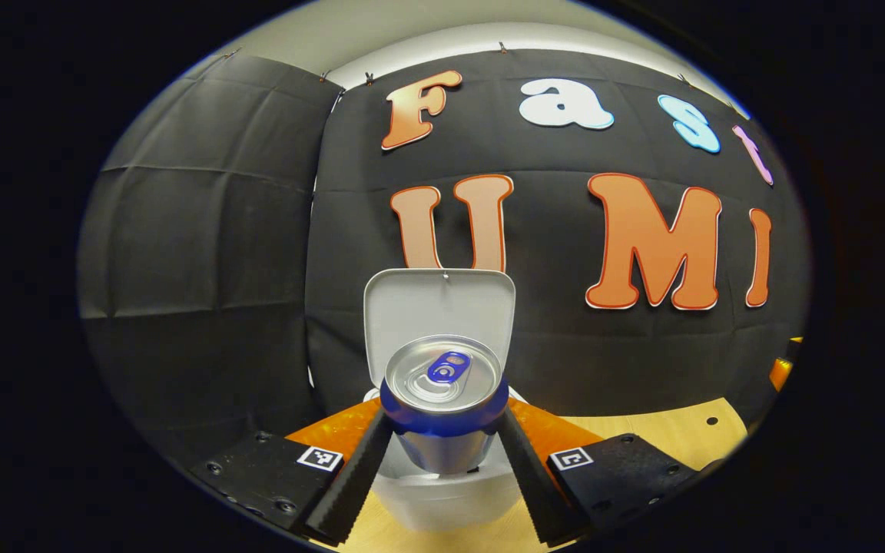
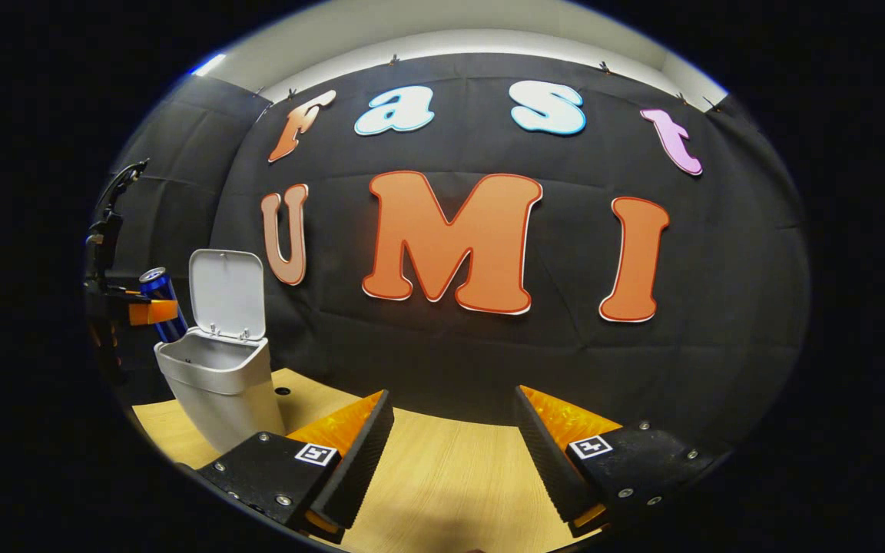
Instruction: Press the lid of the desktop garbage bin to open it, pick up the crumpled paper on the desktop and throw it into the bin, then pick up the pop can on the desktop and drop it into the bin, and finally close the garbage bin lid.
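Pinching the pop can (image 1: pixel 443 399) from both sides, the left gripper (image 1: pixel 446 453) holds it upright, low in the middle of the frame, above the garbage bin (image 1: pixel 442 499) with its lid (image 1: pixel 439 307) up. The right gripper (image 2: pixel 454 453) has its jaws spread wide, touching nothing, over the bench (image 2: pixel 442 484).

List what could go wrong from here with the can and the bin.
The left claw holds the pop can level with the raised lid; a bump could knock it shut. In the right gripper view the can sits beside the bin, so letting go now might miss the opening.
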`<state>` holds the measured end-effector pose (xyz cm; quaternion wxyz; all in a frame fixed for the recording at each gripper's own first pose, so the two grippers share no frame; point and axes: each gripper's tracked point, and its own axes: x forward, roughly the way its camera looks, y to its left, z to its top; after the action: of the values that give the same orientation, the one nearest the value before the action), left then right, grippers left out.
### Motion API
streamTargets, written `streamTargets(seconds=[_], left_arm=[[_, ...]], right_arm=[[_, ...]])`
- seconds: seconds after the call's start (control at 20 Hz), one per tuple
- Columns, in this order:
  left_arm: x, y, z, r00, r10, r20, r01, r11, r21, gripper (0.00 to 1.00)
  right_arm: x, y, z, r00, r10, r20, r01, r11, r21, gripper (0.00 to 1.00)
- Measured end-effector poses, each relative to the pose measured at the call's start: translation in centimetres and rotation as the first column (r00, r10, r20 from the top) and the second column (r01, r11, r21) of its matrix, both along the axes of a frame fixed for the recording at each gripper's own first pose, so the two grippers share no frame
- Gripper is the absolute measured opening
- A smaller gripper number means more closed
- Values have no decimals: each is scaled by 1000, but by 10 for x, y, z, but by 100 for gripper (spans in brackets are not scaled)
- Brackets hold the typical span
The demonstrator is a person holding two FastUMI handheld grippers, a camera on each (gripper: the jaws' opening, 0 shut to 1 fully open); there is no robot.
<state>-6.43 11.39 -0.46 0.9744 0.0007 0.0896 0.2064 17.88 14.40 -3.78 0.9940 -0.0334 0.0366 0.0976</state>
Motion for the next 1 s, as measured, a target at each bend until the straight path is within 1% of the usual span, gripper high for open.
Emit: streamTargets(seconds=[0.2, 0.25, 0.3, 0.35, 0.4, 0.45, 0.55, 0.6, 0.75, 0.8, 0.85, 0.95, 1.0], left_arm=[[23, 22, -14, 1000, -8, -15, 8, 1000, 15, 82], [29, 27, -16, 1000, -6, -13, 6, 1000, 13, 85], [34, 28, -17, 1000, -20, -8, 20, 1000, 2, 82], [40, 32, -21, 1000, -15, -14, 15, 1000, 2, 85], [42, 36, -24, 1000, -12, -16, 12, 1000, 0, 85], [47, 38, -28, 1000, -17, -21, 16, 1000, -7, 82], [52, 41, -41, 999, -16, -46, 14, 999, -32, 83], [54, 43, -48, 998, -15, -54, 12, 999, -47, 85], [62, 48, -56, 997, -12, -72, 8, 998, -58, 84], [64, 49, -56, 997, -12, -76, 7, 998, -57, 84], [65, 48, -52, 997, -14, -74, 10, 998, -56, 86], [66, 48, -38, 999, -11, -43, 8, 998, -61, 89], [66, 49, -29, 1000, -6, -27, 5, 998, -61, 88]], right_arm=[[-2, -2, 0, 1000, -18, 3, 18, 1000, -19, 94], [-3, -2, -1, 1000, -19, -1, 19, 1000, -22, 93], [-4, -3, -1, 1000, -23, -2, 23, 999, -25, 93], [-4, -3, -1, 1000, -27, -2, 27, 999, -28, 94], [-5, -4, -1, 1000, -31, -3, 30, 999, -30, 94], [-5, -4, -1, 999, -33, -3, 33, 999, -31, 94], [-7, -5, -1, 999, -38, -6, 37, 999, -30, 94], [-8, -6, 0, 999, -38, -4, 38, 999, -30, 94], [-10, -9, 3, 999, -45, 5, 45, 998, -36, 94], [-11, -10, 2, 999, -47, 5, 48, 998, -36, 94], [-12, -11, 3, 999, -51, 6, 51, 998, -35, 94], [-13, -14, 6, 998, -58, 12, 58, 998, -31, 94], [-13, -15, 6, 998, -60, 13, 60, 998, -29, 94]])
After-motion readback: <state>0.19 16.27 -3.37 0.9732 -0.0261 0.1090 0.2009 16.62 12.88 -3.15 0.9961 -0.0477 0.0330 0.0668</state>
